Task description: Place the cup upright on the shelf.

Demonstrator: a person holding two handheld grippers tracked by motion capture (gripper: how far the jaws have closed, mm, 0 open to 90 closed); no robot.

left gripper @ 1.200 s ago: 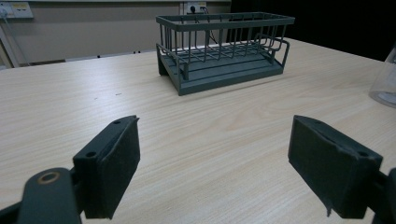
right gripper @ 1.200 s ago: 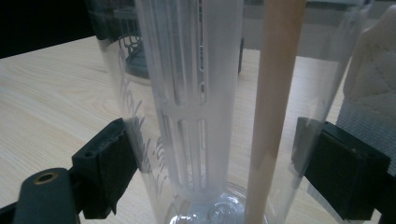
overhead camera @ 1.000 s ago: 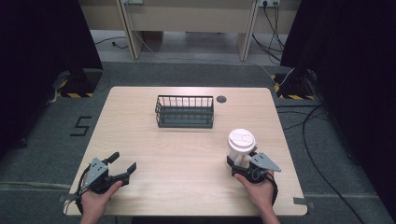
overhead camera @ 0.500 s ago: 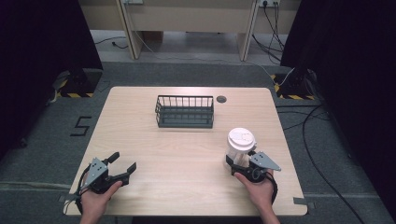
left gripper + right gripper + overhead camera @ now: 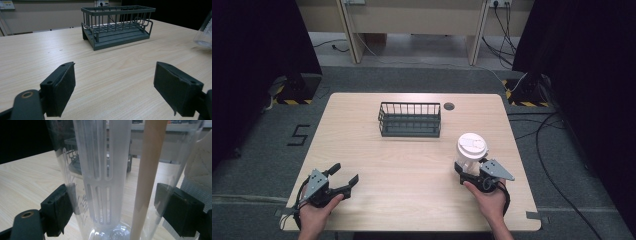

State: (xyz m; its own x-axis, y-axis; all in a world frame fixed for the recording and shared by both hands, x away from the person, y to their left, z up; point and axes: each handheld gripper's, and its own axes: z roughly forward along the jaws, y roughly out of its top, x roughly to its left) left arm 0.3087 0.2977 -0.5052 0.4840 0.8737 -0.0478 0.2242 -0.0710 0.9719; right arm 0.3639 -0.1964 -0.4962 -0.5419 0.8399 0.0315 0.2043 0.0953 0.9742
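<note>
- The right tongs (image 5: 468,172) bracket a clear plastic tumbler with a white lid (image 5: 470,152) standing on the pale wooden worktop (image 5: 412,165); whether their jaws are clenched on it, I cannot tell.
- The left tongs (image 5: 343,176) rest released and empty.
- Judged step: taking hold; next, squeeze firmly, perhaps toward the dark wire basket (image 5: 410,120).

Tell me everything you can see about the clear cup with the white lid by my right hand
The cup is a tall clear plastic tumbler with a white lid, standing upright on the table's right side, in front of and to the right of the wire basket. Inside it stand a white slotted insert and a tan stick. The right gripper has its jaws around the lower part, both pads against the wall.
</note>
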